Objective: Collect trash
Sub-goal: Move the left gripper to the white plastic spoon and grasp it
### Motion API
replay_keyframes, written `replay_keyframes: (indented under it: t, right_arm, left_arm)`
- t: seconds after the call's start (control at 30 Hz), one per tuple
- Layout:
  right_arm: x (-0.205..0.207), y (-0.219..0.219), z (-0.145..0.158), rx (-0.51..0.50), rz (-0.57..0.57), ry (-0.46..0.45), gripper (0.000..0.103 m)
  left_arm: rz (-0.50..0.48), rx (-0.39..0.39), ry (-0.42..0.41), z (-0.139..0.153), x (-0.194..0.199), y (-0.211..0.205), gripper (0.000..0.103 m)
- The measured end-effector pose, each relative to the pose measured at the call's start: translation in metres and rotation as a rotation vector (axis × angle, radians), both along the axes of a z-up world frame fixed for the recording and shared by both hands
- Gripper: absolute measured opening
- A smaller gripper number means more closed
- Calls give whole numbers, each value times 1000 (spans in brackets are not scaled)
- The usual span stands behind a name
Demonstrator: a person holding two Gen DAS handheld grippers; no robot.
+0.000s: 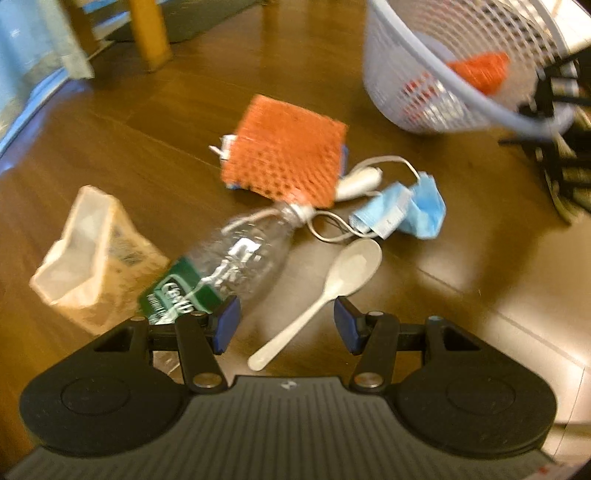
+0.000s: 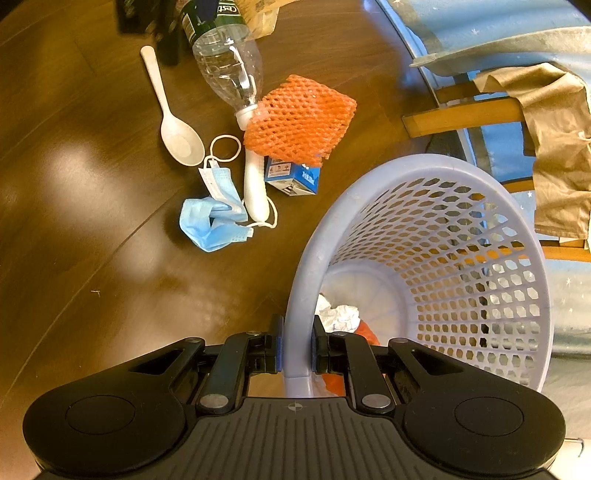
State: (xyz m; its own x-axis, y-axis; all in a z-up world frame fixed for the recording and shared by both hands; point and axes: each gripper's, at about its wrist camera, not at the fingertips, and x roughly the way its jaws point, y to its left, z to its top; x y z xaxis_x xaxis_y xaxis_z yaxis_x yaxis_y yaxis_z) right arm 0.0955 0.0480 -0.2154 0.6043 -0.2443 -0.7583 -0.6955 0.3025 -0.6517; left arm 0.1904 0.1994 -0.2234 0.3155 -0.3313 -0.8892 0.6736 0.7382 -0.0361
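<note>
Trash lies scattered on a brown wooden floor. My left gripper (image 1: pixel 286 319) hangs open just above it, and the handle of a white plastic spoon (image 1: pixel 343 273) runs between its fingers without the pads pressing. To its left lies a clear plastic bottle (image 1: pixel 236 262) with a green label, and beyond that a beige paper carton (image 1: pixel 88 254). Farther off are an orange foam net (image 1: pixel 284 151) and a crumpled blue face mask (image 1: pixel 406 210). My right gripper (image 2: pixel 297 343) is shut on the rim of the lavender mesh basket (image 2: pixel 369 173), which holds crumpled white paper (image 2: pixel 340 314).
A white tube (image 2: pixel 255 184), a small blue box (image 2: pixel 291 177) and a rubber band (image 2: pixel 225 147) lie among the trash. A wooden chair leg (image 1: pixel 147 33) and blue cloth stand at the far left. A brown cloth (image 2: pixel 554 140) hangs over a chair beside the basket.
</note>
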Motion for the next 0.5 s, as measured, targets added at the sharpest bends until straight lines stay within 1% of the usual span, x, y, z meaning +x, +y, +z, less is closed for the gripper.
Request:
replay_keyframes:
  t: [0.17, 0.33, 0.5]
  right_arm:
    - [2, 0, 0, -2, 3, -5, 10]
    - [4, 2, 1, 5, -3, -14, 10]
    - [5, 4, 2, 2, 2, -19, 10]
  left_arm:
    - [-102, -3, -15, -18, -3, -17, 50]
    - [-202, -7, -34, -30, -1, -32, 51]
    - [-290, -15, -25, -45, 1, -46, 51]
